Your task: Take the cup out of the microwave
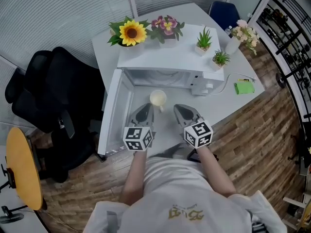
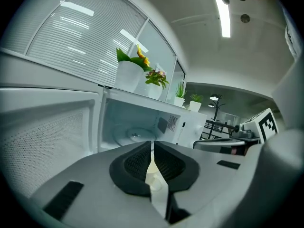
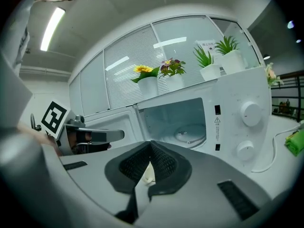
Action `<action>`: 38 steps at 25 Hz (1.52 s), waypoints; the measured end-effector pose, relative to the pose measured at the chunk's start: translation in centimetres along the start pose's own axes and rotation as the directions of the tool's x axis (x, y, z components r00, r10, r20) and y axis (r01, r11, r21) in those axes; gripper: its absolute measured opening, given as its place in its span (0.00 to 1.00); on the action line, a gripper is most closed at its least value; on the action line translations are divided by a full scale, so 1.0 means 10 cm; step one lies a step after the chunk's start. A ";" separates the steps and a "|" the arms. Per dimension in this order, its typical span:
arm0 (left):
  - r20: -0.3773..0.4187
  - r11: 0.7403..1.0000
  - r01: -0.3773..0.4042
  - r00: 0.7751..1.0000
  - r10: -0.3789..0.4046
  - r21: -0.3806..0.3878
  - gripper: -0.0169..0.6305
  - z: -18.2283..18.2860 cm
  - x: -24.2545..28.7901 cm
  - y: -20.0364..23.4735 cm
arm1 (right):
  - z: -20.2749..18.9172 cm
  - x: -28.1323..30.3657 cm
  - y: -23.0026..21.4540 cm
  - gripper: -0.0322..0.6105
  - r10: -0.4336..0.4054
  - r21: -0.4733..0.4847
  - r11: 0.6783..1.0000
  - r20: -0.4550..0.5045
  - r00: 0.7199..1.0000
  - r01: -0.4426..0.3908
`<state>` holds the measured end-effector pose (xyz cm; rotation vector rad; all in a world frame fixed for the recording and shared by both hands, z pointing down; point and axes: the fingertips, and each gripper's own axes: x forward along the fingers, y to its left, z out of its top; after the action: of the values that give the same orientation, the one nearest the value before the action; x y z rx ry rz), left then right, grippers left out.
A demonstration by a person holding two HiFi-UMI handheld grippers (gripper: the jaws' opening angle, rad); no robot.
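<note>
Cup (image 1: pixel 158 99) sits outside the microwave (image 1: pixel 160 58), just in front of the open cavity, over the tabletop (image 1: pixel 167 126) between both claw tips. Left claw (image 1: pixel 148 107) is clenched to a hairline slit, right claw (image 1: pixel 178 108) fully clenched. Cup shows just past both. Can't tell if either pinches it. Door (image 1: pixel 114 111) is swung wide.

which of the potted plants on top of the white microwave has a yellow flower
The sunflower in the white pot, at the left end. Its neighbour has pink-purple blooms; the two spiky plants are plain green.
</note>
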<state>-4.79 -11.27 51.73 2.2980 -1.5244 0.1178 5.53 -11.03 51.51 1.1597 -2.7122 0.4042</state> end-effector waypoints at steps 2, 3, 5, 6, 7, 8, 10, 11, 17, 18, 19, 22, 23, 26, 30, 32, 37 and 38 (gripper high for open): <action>0.001 1.000 -0.013 1.000 0.013 0.002 0.08 0.00 0.00 0.03 | 0.01 0.01 -0.01 0.07 -0.020 -0.056 0.998 -0.008 1.000 0.019; -0.001 1.000 -0.018 1.000 0.018 0.002 0.07 0.00 0.00 0.05 | 0.02 0.02 -0.01 0.07 -0.024 -0.078 0.997 -0.012 1.000 0.023; -0.006 1.000 -0.024 1.000 0.024 0.003 0.05 -0.01 0.02 0.07 | 0.02 0.03 -0.02 0.07 -0.025 -0.086 0.996 -0.017 1.000 0.023; -0.007 1.000 -0.026 1.000 0.026 0.002 0.05 -0.02 0.02 0.07 | 0.01 0.03 -0.02 0.07 -0.024 -0.083 0.996 -0.018 1.000 0.023; -0.008 1.000 -0.029 1.000 0.029 0.000 0.05 -0.02 0.02 0.08 | 0.01 0.03 -0.02 0.07 -0.025 -0.083 0.996 -0.019 1.000 0.023; -0.008 0.999 -0.034 0.999 0.034 -0.002 0.05 -0.02 0.02 0.08 | 0.00 0.03 -0.01 0.07 -0.025 -0.086 0.996 -0.021 0.999 0.023; -0.010 0.999 -0.044 0.999 0.044 -0.004 0.05 -0.02 0.01 0.10 | 0.00 0.04 0.00 0.07 -0.028 -0.109 0.994 -0.027 0.999 0.025; -0.012 0.999 -0.047 0.999 0.047 -0.005 0.05 -0.03 0.01 0.11 | -0.01 0.04 0.01 0.07 -0.029 -0.122 0.992 -0.032 0.999 0.025; -0.023 0.999 -0.051 0.998 0.051 -0.017 0.05 -0.07 0.02 0.13 | -0.06 0.04 0.02 0.07 -0.030 -0.127 0.992 -0.050 0.998 0.023; -0.022 0.999 -0.051 0.998 0.050 -0.018 0.05 -0.07 0.01 0.13 | -0.06 0.04 0.02 0.07 -0.031 -0.127 0.992 -0.051 0.998 0.024; -0.022 0.999 -0.050 0.999 0.050 -0.020 0.05 -0.07 0.01 0.13 | -0.07 0.04 0.01 0.07 -0.032 -0.128 0.991 -0.052 0.998 0.026; -0.024 0.998 -0.051 0.998 0.050 -0.022 0.05 -0.08 0.00 0.13 | -0.07 0.03 0.01 0.07 -0.036 -0.130 0.991 -0.054 0.998 0.029; -0.024 0.998 -0.051 0.998 0.050 -0.022 0.05 -0.08 0.00 0.13 | -0.07 0.03 0.01 0.07 -0.038 -0.129 0.991 -0.053 0.998 0.031; -0.024 0.998 -0.051 0.998 0.051 -0.022 0.05 -0.09 0.00 0.12 | -0.07 0.02 -0.01 0.07 -0.041 -0.128 0.991 -0.052 0.998 0.034; -0.025 0.998 -0.051 0.998 0.050 -0.024 0.05 -0.10 0.00 0.11 | -0.08 0.00 -0.01 0.07 -0.039 -0.126 0.992 -0.050 0.998 0.032; -0.028 0.998 -0.050 0.998 0.050 -0.023 0.05 -0.11 0.01 0.11 | -0.07 -0.01 0.00 0.07 -0.034 -0.126 0.992 -0.041 0.999 0.029; -0.036 0.999 -0.049 0.998 0.049 -0.016 0.05 -0.13 0.02 0.11 | -0.09 -0.01 -0.01 0.07 -0.035 -0.129 0.991 -0.040 0.999 0.030; -0.037 0.999 -0.049 0.998 0.048 -0.016 0.05 -0.14 0.02 0.11 | -0.10 -0.02 -0.01 0.07 -0.036 -0.129 0.991 -0.041 0.998 0.031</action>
<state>-5.50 -11.30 53.32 2.2346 -1.5578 0.1582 5.76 -10.69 52.40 1.1462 -2.6342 0.2435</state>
